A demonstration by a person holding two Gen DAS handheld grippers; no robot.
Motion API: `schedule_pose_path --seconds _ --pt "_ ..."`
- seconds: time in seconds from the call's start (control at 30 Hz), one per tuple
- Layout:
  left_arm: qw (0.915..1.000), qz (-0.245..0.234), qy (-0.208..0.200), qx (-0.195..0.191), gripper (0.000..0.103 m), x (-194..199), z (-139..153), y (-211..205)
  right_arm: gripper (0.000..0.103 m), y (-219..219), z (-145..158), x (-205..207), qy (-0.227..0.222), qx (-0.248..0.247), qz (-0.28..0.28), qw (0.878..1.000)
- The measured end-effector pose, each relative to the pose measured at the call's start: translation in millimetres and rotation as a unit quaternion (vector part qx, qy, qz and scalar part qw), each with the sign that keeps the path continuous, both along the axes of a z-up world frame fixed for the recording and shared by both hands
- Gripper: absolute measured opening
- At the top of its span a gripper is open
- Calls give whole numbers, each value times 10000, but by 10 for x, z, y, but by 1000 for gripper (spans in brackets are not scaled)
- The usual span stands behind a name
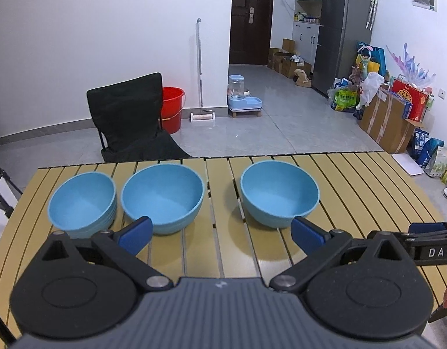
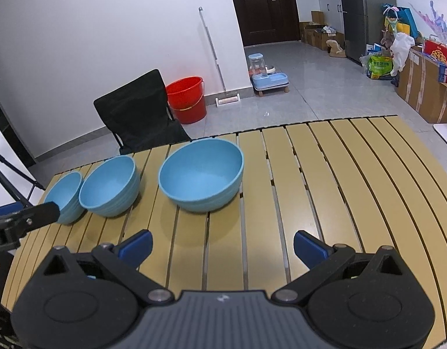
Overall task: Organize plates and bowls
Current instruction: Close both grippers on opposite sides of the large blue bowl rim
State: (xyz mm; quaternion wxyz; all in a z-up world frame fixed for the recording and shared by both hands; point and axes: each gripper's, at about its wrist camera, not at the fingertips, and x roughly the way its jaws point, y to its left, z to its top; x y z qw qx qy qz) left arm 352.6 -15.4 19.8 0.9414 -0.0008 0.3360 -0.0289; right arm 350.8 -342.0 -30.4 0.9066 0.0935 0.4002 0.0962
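Three blue bowls (image 1: 162, 195) sit unstacked on the tabletop (image 2: 325, 180); no plates visible, perhaps out of frame. Left gripper (image 1: 220, 235) and right gripper (image 2: 222, 245) jaws spread, empty.

Three blue bowls (image 1: 162, 197) are ranged across the counter's (image 2: 339, 174) far-left part; the right bowl (image 1: 278, 193) is set apart, w/ a gap between. Counter right of it is left bare. Near strip is kept free in front of both tongs, spread wide.
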Motion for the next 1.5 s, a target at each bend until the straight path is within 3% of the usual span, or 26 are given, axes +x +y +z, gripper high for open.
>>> schedule_pose_path --seconds 0.37,0.67,0.93,1.03,1.17,1.23,1.5 --pt "9998 -86 117 157 103 586 -46 -145 103 31 -52 489 171 -146 18 9997" --pt "9983 -94 499 296 103 1200 -142 -266 103 -11 -94 991 451 -119 -18 9989" --pt "9961 82 809 336 100 1655 -321 -320 94 -11 -213 1360 734 3 -6 9973" --pt "9947 129 958 361 92 1803 -409 -355 89 19 -276 1454 812 15 8 9967" --pt "9917 112 1247 299 73 1982 -537 -391 81 58 -365 1588 948 34 1 9955" --pt "9899 122 1385 261 70 2063 -606 -385 74 70 -397 1648 1007 72 0 9949" --pt "9838 233 1775 142 36 2268 -814 -382 52 47 -581 1810 1246 258 -68 9918"
